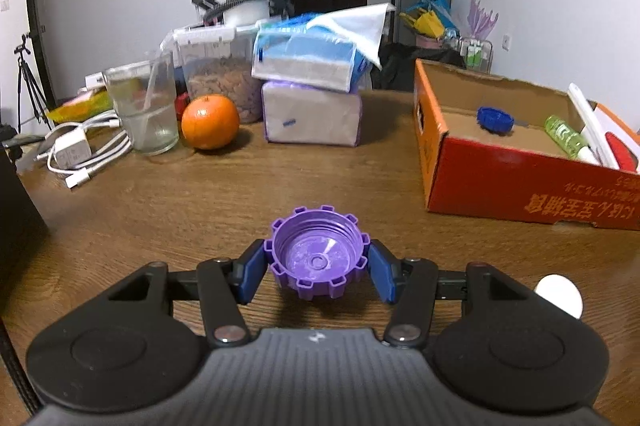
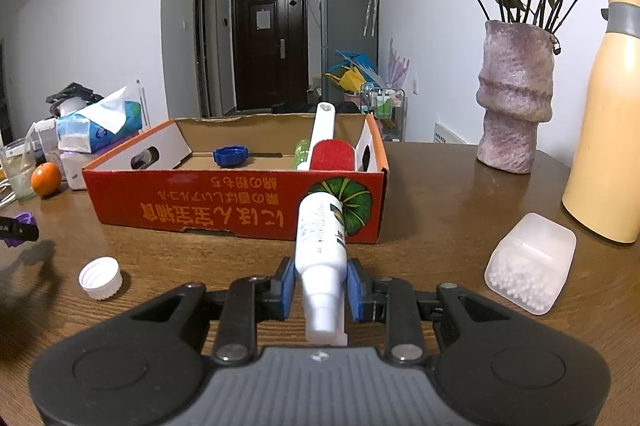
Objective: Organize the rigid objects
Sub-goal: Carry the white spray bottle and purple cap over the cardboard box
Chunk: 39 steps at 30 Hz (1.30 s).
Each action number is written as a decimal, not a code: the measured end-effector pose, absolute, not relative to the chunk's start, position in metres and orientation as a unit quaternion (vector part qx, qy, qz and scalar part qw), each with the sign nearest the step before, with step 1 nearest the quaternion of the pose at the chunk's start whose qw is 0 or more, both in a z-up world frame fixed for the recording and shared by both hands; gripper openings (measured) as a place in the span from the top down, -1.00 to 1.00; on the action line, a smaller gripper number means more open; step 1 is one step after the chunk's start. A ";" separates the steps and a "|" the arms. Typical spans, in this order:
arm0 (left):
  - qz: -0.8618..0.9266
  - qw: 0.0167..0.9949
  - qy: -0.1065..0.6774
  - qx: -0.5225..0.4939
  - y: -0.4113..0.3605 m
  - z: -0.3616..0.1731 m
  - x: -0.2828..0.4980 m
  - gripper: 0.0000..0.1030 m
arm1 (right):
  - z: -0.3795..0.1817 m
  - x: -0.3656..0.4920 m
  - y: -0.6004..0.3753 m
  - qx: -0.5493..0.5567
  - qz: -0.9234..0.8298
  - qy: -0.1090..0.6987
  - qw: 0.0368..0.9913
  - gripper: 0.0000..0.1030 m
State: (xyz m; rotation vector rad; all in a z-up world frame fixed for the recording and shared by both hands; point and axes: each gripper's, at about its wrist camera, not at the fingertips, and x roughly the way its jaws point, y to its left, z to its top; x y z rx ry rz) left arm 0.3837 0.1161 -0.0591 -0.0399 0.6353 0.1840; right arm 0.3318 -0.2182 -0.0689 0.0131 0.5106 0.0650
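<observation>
My left gripper (image 1: 318, 266) is shut on a purple ridged cap (image 1: 318, 252), open side up, held just above the wooden table. The cap and left gripper also show at the far left of the right wrist view (image 2: 18, 224). My right gripper (image 2: 321, 286) is shut on a white spray bottle (image 2: 322, 238) that points toward the red cardboard box (image 2: 224, 206). The box (image 1: 520, 182) holds a blue cap (image 1: 495, 119), a green bottle (image 1: 566, 136) and a white-handled red brush (image 2: 334, 154).
A white cap (image 2: 101, 278) and a clear tub of white beads (image 2: 530, 262) lie on the table. A vase of roses (image 2: 516, 94) and a yellow flask (image 2: 606, 130) stand right. An orange (image 1: 210, 122), a glass (image 1: 146, 110), tissue packs (image 1: 312, 94) and chargers (image 1: 74, 150) crowd the back left.
</observation>
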 end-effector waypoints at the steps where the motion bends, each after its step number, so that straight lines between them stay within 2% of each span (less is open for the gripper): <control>1: 0.090 0.947 0.307 -0.020 0.114 -0.057 0.382 -0.08 | -0.068 0.331 -0.218 0.007 0.033 0.251 0.967 0.49; 22: 0.036 0.969 0.245 -0.025 0.048 -0.016 0.358 -0.08 | -0.041 0.327 -0.202 0.019 0.066 0.205 0.976 0.49; 39: 0.000 0.975 0.219 -0.030 0.001 -0.001 0.377 -0.08 | -0.023 0.349 -0.192 0.037 0.087 0.185 0.978 0.49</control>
